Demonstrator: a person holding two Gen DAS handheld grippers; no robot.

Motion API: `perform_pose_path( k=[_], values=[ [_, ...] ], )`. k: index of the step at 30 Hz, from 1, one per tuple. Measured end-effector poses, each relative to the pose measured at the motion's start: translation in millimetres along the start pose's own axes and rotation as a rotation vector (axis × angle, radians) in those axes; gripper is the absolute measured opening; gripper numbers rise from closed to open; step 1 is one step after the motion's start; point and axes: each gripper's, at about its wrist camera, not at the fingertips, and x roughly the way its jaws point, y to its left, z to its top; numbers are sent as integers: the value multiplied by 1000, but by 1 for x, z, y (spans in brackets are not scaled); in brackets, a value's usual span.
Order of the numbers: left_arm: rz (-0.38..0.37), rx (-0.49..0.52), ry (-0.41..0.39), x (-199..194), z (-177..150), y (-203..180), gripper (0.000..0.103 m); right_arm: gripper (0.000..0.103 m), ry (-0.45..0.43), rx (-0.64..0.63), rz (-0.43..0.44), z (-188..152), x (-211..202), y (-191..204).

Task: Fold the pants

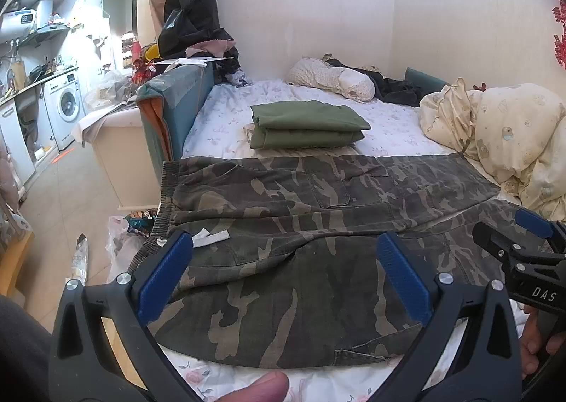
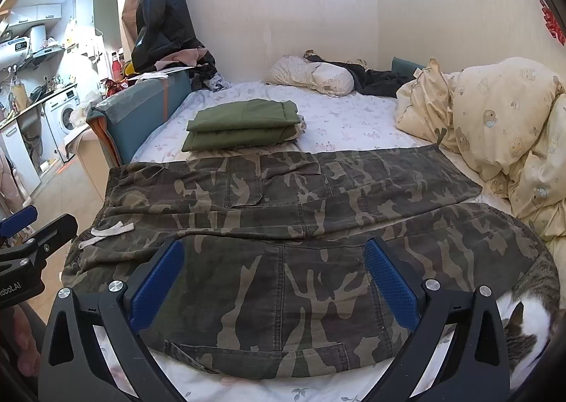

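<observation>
Camouflage pants [image 1: 318, 211] lie spread flat across the near end of the bed, waistband with a white drawstring [image 1: 210, 237] at the left, legs running right; they also show in the right wrist view [image 2: 283, 211]. My left gripper [image 1: 283, 246] is open and empty, hovering over the near leg by the waistband. My right gripper [image 2: 274, 253] is open and empty over the near leg further right. The right gripper also shows at the right edge of the left wrist view [image 1: 530, 225].
Folded green pants [image 1: 307, 124] lie behind the camouflage pair. A cream duvet [image 1: 502, 140] is bunched at the right, a pillow [image 1: 332, 78] at the back. A cat [image 2: 530, 310] lies at the near right on the bed. The bed's left edge drops to the floor [image 1: 78, 197].
</observation>
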Motion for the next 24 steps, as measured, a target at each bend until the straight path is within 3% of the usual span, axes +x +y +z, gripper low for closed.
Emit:
perform_pose_path(
  k=[24],
  values=[
    [6, 5, 4, 2, 0, -1, 103, 103, 22, 38, 16, 1, 1, -4]
  ],
)
